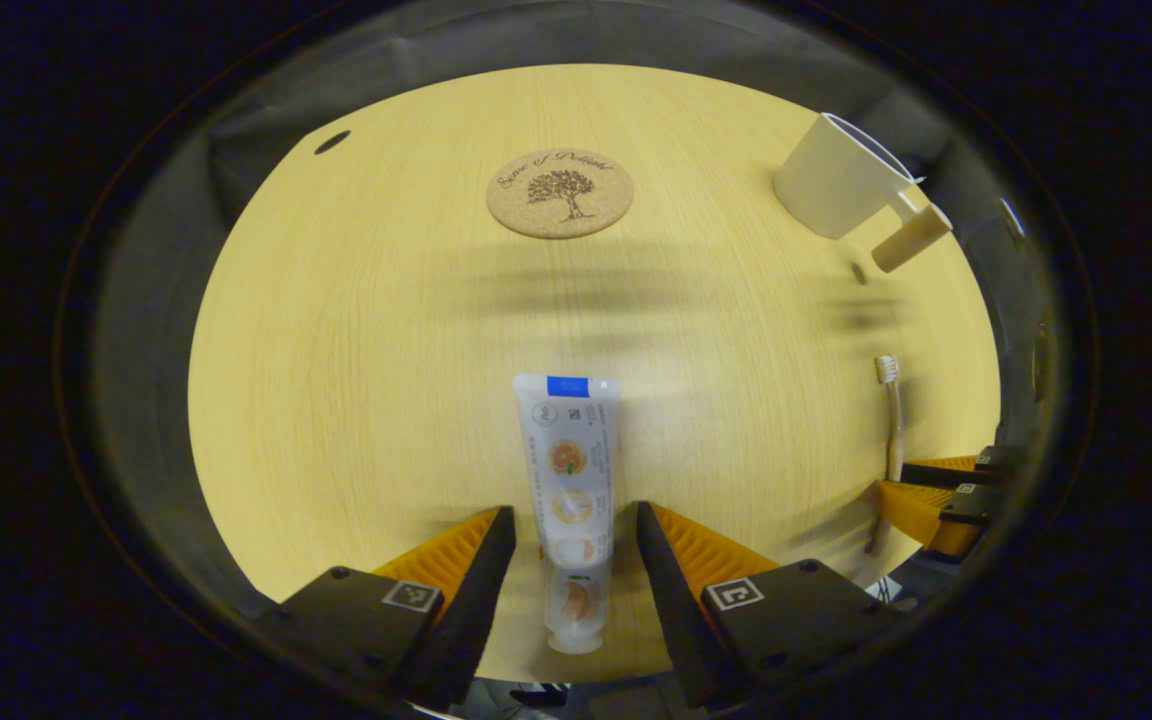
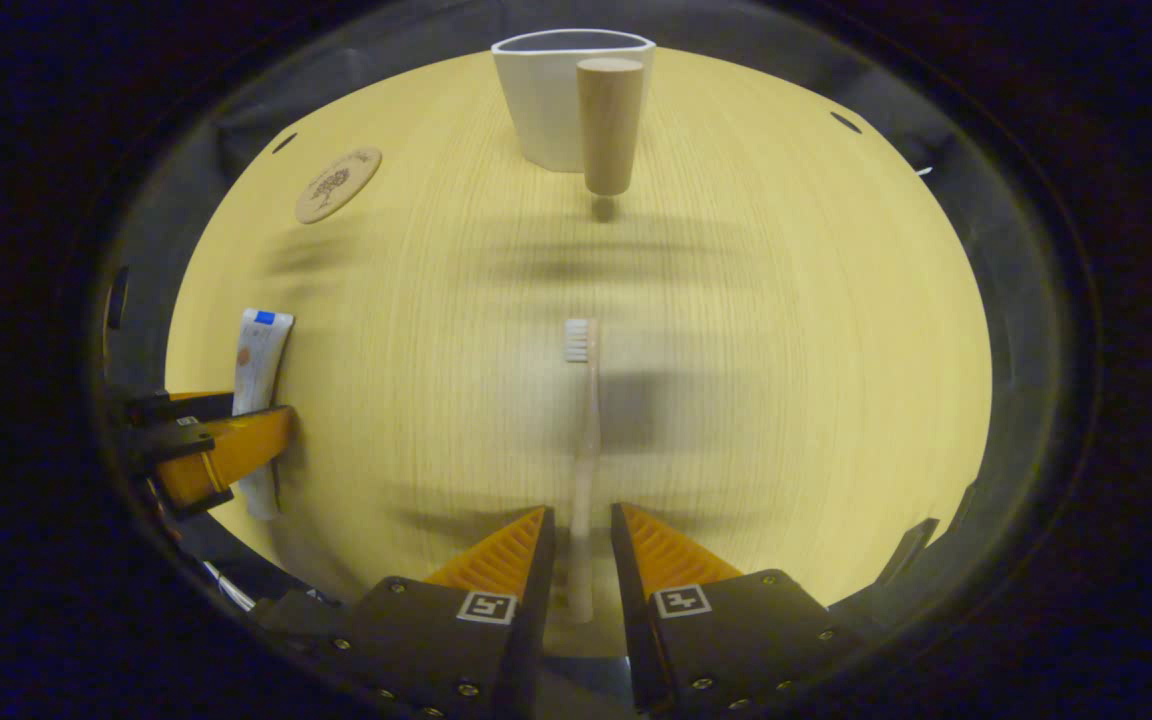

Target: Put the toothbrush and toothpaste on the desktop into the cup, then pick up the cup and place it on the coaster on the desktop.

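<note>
From my left gripper view, the toothbrush (image 1: 893,425) handle's lower end runs behind the other gripper's fingers (image 1: 921,500); can't tell if they press on it. Toothpaste (image 1: 570,500) label print too small to make out. In my right gripper view, the toothpaste's (image 2: 258,385) lower half sits behind the other gripper (image 2: 221,455). Cup (image 2: 561,95) wall partly hidden by its handle (image 2: 608,120). Coaster (image 2: 337,184) design too small here.

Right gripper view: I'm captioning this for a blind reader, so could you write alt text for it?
The right gripper straddles the handle of a toothbrush lying on a wooden desktop, fingers close on either side, bristles pointing away. Beyond stands a white cup with a wooden handle. At left are a cork coaster and the left gripper at a toothpaste tube.
</note>
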A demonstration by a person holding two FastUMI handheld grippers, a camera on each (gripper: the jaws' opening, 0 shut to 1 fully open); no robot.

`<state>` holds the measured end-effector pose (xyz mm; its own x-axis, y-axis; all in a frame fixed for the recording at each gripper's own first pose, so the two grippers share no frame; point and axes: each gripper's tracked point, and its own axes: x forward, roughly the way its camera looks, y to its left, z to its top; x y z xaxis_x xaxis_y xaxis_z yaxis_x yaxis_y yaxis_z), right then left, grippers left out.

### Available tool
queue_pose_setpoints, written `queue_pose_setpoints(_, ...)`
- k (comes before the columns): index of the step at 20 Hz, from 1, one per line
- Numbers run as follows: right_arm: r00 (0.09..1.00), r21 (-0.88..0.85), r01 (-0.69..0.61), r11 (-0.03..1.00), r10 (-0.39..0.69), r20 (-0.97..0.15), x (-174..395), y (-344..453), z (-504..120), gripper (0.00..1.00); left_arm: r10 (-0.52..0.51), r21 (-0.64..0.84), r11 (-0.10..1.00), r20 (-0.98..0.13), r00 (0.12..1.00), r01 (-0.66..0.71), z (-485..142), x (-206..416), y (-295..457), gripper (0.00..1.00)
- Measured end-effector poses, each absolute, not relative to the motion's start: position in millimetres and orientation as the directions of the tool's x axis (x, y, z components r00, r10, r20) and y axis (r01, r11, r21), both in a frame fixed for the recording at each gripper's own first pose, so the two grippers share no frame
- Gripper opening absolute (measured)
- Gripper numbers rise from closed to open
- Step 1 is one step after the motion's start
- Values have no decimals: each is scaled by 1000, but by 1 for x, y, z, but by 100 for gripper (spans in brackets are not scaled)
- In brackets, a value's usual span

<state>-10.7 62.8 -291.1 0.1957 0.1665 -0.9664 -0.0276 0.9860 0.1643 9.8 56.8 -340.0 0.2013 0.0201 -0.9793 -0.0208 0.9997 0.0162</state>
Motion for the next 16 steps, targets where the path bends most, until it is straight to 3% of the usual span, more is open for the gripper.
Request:
queue_pose_setpoints(3, 184, 130, -33, 991, 134, -974, -13, 57, -293, 35, 19, 17, 1000, -982, 187, -16, -341, 9, 55, 71)
queue_pose_setpoints(4, 169, 138, -36, 990, 142, -975, -11, 57, -293, 19, 19, 17, 1000, -983, 183, -14, -341, 8, 54, 67)
queue_pose_setpoints(5, 159, 140, -35, 990, 143, -977, -15, 56, -292, 15, 20, 18, 1000, -983, 182, -12, -340, 9, 54, 68)
queue_pose_setpoints(9, 151, 146, -20, 989, 148, -977, -12, 52, -295, 15, 24, 22, 1000, -985, 171, -14, -341, 10, 52, 53)
queue_pose_setpoints(10, 155, 166, -5, 986, 165, -974, -14, 56, -303, 15, 25, 24, 1000, -985, 172, -8, -341, 9, 53, 51)
queue_pose_setpoints(11, 139, 181, -3, 983, 180, -974, -11, 56, -293, 8, 27, 26, 1000, -985, 170, -4, -340, 9, 53, 49)
queue_pose_setpoints(16, 136, 200, 23, 979, 196, -971, -12, 58, -290, 8, 47, 49, 999, -983, 176, 4, -338, 11, 57, 39)
